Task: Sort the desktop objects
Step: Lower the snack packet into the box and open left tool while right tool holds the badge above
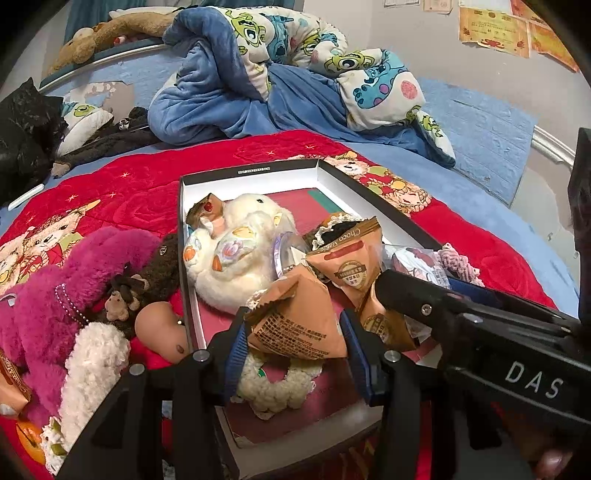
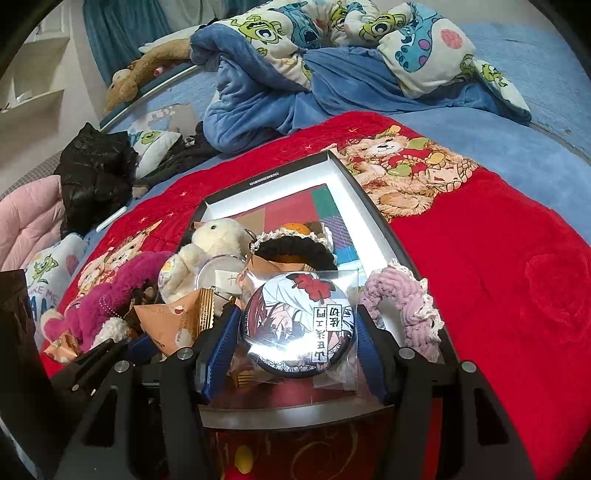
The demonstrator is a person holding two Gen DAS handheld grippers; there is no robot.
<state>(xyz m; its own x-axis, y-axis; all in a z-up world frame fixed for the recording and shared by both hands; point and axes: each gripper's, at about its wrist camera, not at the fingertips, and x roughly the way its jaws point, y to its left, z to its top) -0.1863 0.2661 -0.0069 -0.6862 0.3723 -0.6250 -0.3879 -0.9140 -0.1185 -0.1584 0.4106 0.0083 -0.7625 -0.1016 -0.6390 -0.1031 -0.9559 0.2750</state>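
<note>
Bed with red teddy-print quilt (image 2: 480, 266) over blue sheet (image 1: 491, 125), rumpled blue cartoon-print blanket (image 1: 280, 74) toward the back, curved metal bed rail (image 1: 110, 55), grey wall (image 1: 406, 33) bearing paper certificates (image 1: 495, 29), teal curtain (image 2: 122, 40) at left.

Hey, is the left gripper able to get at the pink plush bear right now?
Probably not yet. The left gripper is shut on a snack packet over the box. The bear lies outside the box, uncovered, so once the packet is dropped the way looks free.
</note>
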